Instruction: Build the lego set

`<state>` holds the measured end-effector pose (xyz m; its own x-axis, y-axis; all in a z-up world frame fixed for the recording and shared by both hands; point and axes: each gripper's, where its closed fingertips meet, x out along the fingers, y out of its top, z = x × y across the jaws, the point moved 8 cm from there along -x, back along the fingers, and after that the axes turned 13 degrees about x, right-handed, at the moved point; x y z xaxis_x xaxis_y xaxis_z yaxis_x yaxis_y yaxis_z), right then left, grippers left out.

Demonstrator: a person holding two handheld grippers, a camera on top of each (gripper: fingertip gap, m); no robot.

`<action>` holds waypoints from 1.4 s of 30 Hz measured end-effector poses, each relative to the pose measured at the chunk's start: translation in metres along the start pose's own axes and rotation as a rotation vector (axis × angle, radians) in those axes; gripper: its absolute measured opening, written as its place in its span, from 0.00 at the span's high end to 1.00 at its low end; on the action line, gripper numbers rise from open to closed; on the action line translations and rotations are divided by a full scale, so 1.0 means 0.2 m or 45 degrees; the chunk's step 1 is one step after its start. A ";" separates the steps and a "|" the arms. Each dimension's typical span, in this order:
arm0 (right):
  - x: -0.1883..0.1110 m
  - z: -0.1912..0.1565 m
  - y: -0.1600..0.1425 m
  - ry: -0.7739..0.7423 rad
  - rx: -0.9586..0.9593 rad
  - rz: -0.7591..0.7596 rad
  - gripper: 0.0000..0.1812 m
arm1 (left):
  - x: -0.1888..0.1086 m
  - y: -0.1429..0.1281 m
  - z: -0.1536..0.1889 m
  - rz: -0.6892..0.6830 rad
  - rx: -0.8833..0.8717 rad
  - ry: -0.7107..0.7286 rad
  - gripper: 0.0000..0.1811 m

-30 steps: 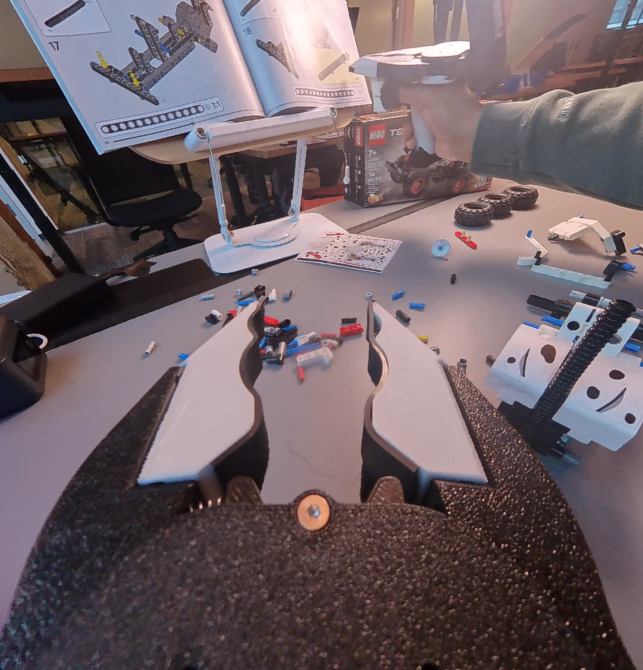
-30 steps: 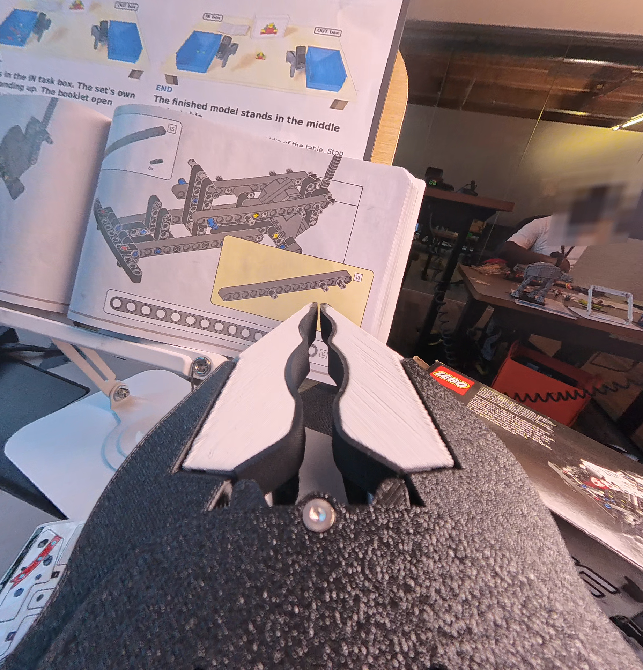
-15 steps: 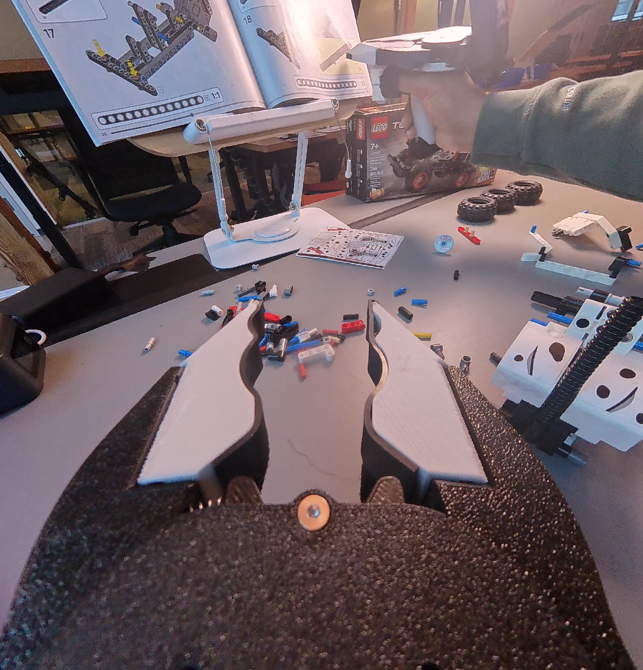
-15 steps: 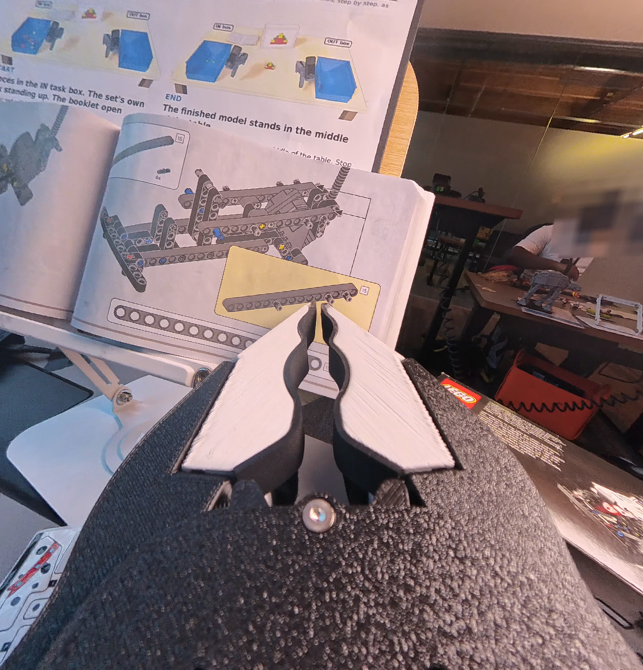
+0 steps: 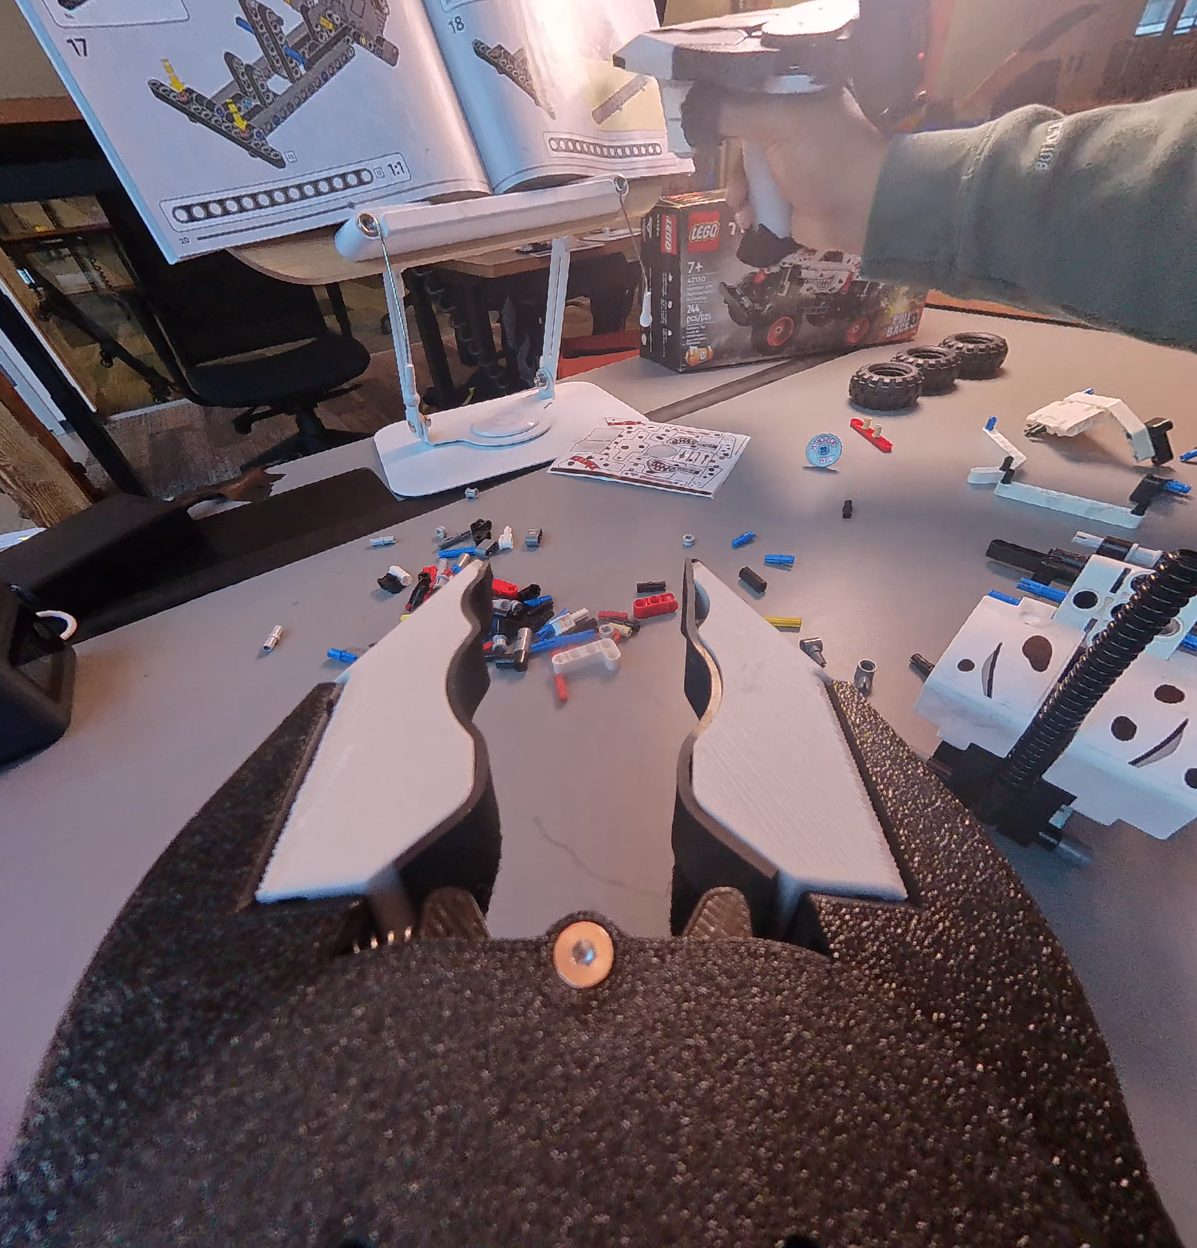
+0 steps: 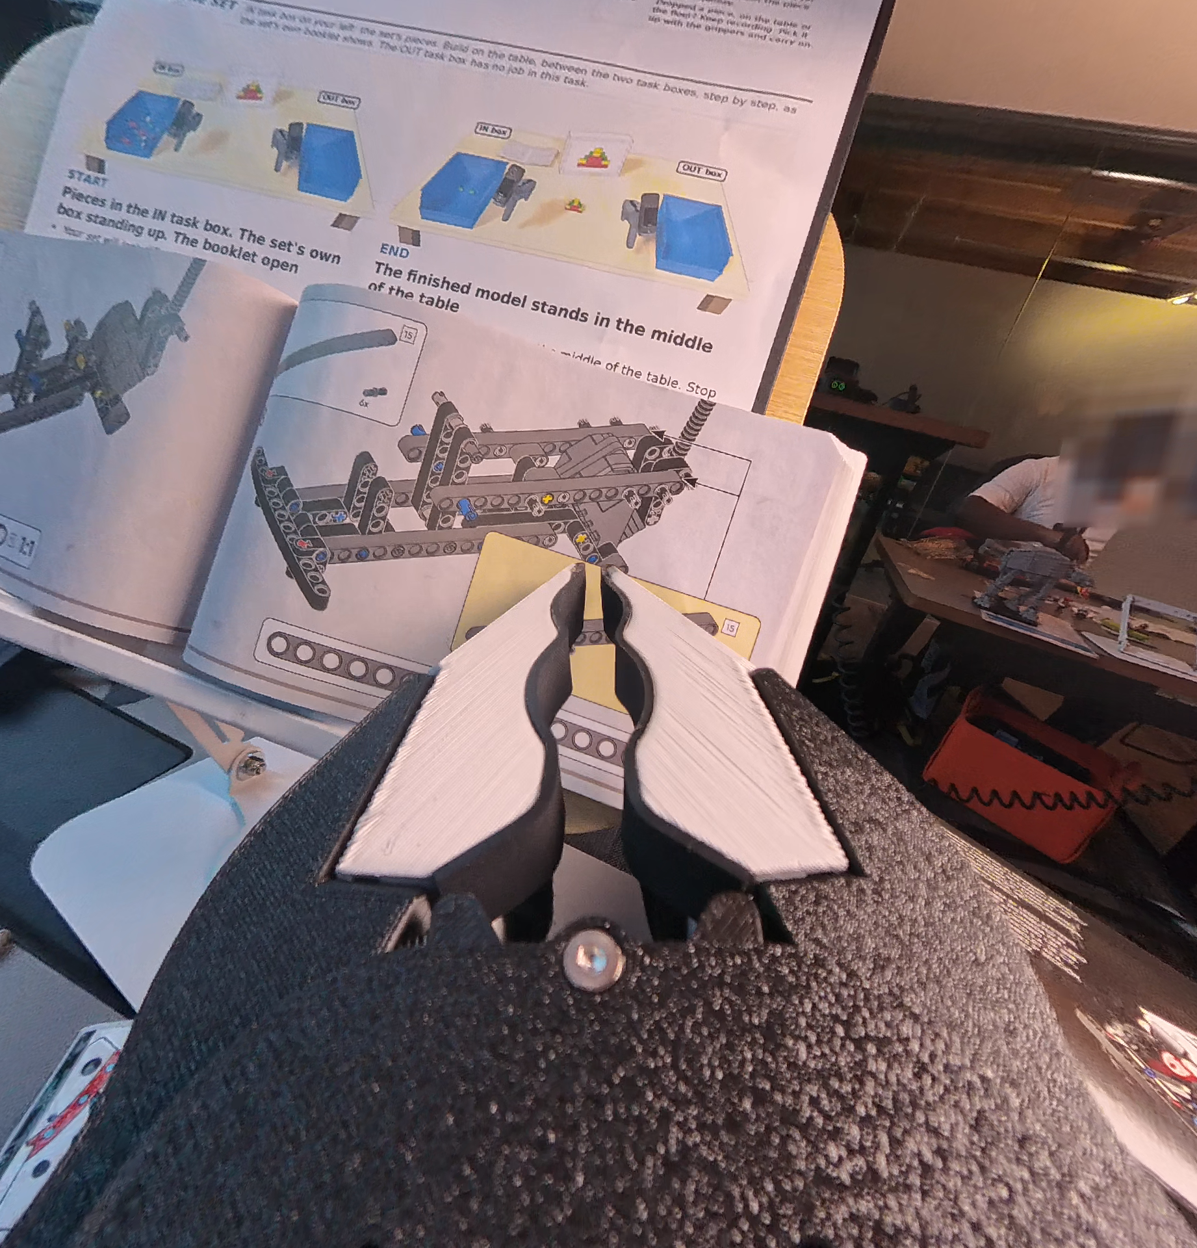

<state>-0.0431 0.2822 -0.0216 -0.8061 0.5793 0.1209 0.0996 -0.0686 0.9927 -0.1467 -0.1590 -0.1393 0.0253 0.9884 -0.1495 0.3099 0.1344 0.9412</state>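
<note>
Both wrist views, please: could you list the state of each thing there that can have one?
Left gripper: open, empty, above the table.
Right gripper: nearly shut, empty, raised at the booklet.
Instruction booklet: open, propped on the white stand.
Set box: standing upright.
Three tyres: loose, unmounted.
White bodywork with black spring: partly built, lying on the table.
Small pieces: scattered.
</note>
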 end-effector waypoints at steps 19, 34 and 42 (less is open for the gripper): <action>0.05 -0.01 0.07 0.001 -0.012 -0.016 0.92 | 0.00 0.00 -0.01 0.000 -0.011 -0.006 0.69; 0.07 0.06 0.09 -0.058 0.001 -0.003 0.98 | 0.00 -0.01 -0.01 -0.009 -0.013 -0.011 0.69; 0.08 0.08 0.09 -0.082 -0.010 -0.002 1.00 | 0.00 -0.01 -0.01 -0.010 -0.017 -0.009 0.69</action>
<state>-0.0453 0.3039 -0.0014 -0.7673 0.6302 0.1188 0.0934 -0.0735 0.9929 -0.1489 -0.1590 -0.1399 0.0294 0.9868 -0.1593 0.2977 0.1435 0.9438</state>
